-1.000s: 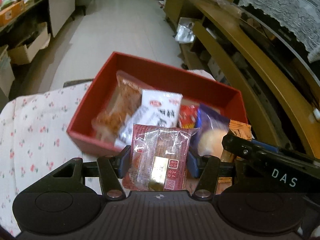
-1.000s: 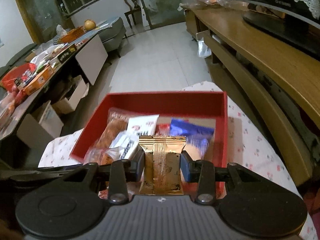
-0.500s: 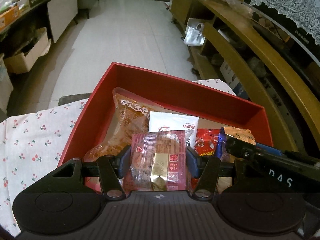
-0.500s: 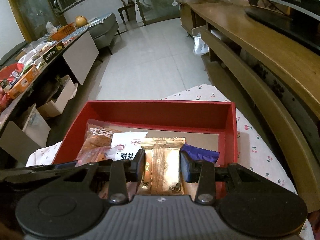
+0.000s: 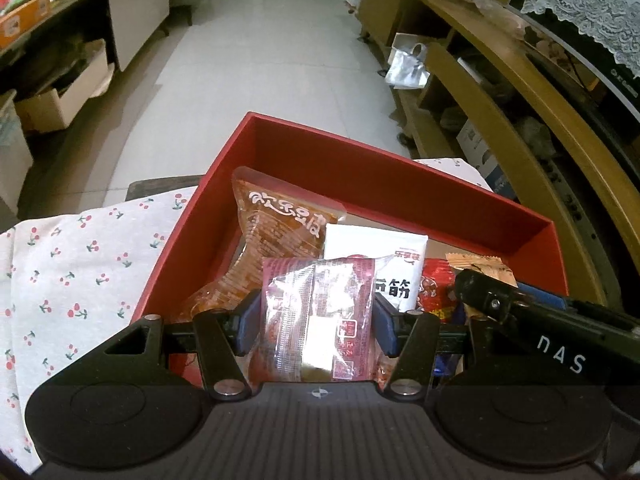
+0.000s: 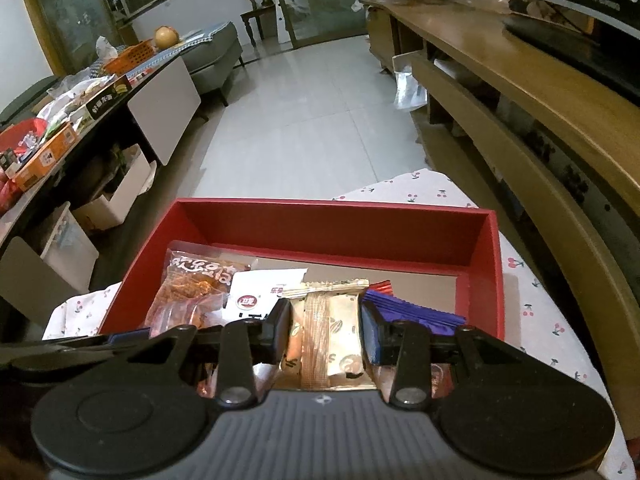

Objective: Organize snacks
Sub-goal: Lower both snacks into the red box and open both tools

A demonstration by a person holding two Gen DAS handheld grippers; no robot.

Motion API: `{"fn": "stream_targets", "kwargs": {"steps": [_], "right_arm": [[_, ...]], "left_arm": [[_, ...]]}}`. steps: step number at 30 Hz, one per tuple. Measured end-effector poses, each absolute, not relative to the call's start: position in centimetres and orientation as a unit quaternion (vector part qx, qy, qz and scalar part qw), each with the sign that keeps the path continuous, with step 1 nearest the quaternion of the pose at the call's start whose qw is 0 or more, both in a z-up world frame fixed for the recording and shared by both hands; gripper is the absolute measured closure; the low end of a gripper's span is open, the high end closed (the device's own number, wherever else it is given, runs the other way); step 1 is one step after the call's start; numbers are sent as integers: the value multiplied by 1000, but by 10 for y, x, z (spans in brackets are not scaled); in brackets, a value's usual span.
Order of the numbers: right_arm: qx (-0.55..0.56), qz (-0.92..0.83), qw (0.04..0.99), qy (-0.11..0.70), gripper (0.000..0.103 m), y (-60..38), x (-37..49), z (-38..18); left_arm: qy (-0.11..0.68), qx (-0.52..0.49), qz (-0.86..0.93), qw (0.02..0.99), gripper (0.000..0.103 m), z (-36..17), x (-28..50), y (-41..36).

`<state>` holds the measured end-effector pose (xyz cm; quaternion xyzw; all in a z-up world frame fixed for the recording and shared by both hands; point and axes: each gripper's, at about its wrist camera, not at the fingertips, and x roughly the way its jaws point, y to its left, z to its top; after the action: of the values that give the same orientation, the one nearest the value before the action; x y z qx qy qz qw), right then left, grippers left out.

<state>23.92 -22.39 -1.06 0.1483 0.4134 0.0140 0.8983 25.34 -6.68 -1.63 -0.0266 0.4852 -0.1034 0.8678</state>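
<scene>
Left gripper [image 5: 316, 326] clamped on a dark-red clear-windowed snack packet [image 5: 320, 316], held over the near part of the red box [image 5: 360, 168]. Right gripper [image 6: 325, 332] clamped on a gold snack packet [image 6: 328, 332], also above the box's near end. Crowded below: orange packet [image 5: 276, 236] at left, white packet [image 5: 384, 260] mid, purple packet [image 6: 404, 310] at right, small red packet [image 5: 434, 292] between. Right tool's black arm [image 5: 532, 320] crossing the left view, just beside the held packet. Far half of the box floor [image 6: 380, 274] bare, red walls all round. Cherry-print cloth [image 5: 72, 272] under the box; wooden shelving [image 6: 540, 120] near on the right
</scene>
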Motion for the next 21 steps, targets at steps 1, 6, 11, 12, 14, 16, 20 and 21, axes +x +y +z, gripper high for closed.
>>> {"fn": "stream_targets", "kwargs": {"steps": [1, 6, 11, 12, 14, 16, 20, 21], "right_arm": [[148, 15, 898, 414, 57, -223, 240, -11], [146, 16, 900, 411, 57, -219, 243, -10], [145, 14, 901, 409, 57, -218, 242, -8], [145, 13, 901, 408, 57, -218, 242, -8], [150, 13, 902, 405, 57, -219, 241, -6], [151, 15, 903, 402, 57, -219, 241, -3], [154, 19, 904, 398, 56, -218, 239, 3], [154, 19, 905, 397, 56, -218, 239, 3]], "left_arm": [[486, -27, -102, 868, 40, -16, 254, -67], [481, -20, -95, 871, 40, -14, 254, -65], [479, -17, -92, 873, 40, -11, 253, -65], [478, -15, -91, 874, 39, -10, 253, -65], [474, -16, -89, 876, 38, -7, 251, -64], [473, -19, -89, 876, 37, -5, 251, -62], [469, -23, -86, 879, 34, 0, 249, -57], [468, -22, -85, 879, 33, 1, 248, -57]]}}
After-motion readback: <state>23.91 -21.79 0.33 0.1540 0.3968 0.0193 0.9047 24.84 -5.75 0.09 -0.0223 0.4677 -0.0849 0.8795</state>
